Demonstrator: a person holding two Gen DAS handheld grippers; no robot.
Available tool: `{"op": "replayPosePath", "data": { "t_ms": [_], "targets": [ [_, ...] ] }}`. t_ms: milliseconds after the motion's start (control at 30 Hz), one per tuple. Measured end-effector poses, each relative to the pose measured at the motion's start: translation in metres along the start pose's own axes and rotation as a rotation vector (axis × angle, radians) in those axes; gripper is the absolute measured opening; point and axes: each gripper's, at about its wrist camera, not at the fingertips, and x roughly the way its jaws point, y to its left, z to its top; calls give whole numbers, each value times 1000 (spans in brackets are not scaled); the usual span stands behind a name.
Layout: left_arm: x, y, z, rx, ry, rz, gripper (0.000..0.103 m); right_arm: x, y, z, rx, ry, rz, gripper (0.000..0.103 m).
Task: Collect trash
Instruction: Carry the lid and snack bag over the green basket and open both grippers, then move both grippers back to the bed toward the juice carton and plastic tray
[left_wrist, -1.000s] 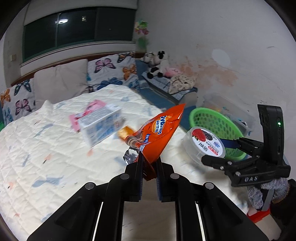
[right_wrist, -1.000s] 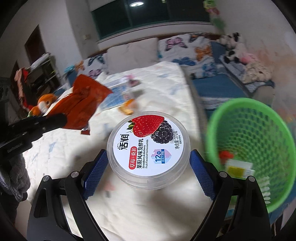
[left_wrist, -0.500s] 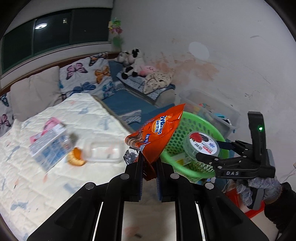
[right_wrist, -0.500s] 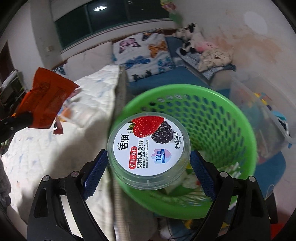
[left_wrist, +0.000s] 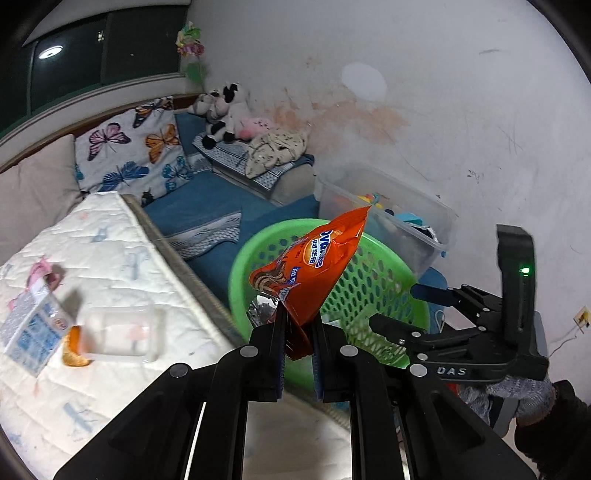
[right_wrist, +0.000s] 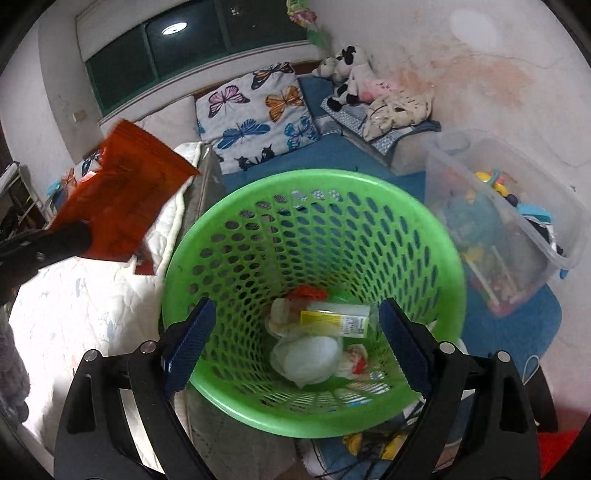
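The left gripper (left_wrist: 298, 345) pinches an orange snack wrapper (left_wrist: 314, 264) near the green mesh basket (right_wrist: 406, 221); carry it past the near rim before letting go. The right gripper (right_wrist: 295, 343) hangs wide and empty over the basket. A clear tub (left_wrist: 122, 334), a tissue pack (left_wrist: 31, 338) and an orange peel (left_wrist: 74, 349) lie on the mattress (left_wrist: 122, 258), left.

We observe dim indoor light from a round ceiling lamp reflected in the dark window (right_wrist: 192, 40), heavy fisheye vignetting, and motion blur on the orange foil snack wrapper (right_wrist: 122, 195).
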Motion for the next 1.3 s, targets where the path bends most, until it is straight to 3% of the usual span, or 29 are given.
{"op": "replayPosePath", "data": {
  "t_ms": [333,467,567,800,1100,1300],
  "targets": [
    [43,-14,2,-21,69,-30,14,-18,-15,-3,17,-26,1,89],
    [53,-18,-1,-21,85,-40,21,-22,-14,-4,20,-30,2,89],
    [56,-17,-5,-28,89,-36,40,-22,-14,-4,19,-31,1,89],
    [50,-8,-15,-43,84,-21,41,-26,-9,-4,15,-36,9,89],
    [11,37,-31,-110,47,84,41,-23,16,5,-20,-36,47,93],
    [-19,79,-41,-139,19,196,41,-14,45,10,-73,-22,83,94]
  ]
}}
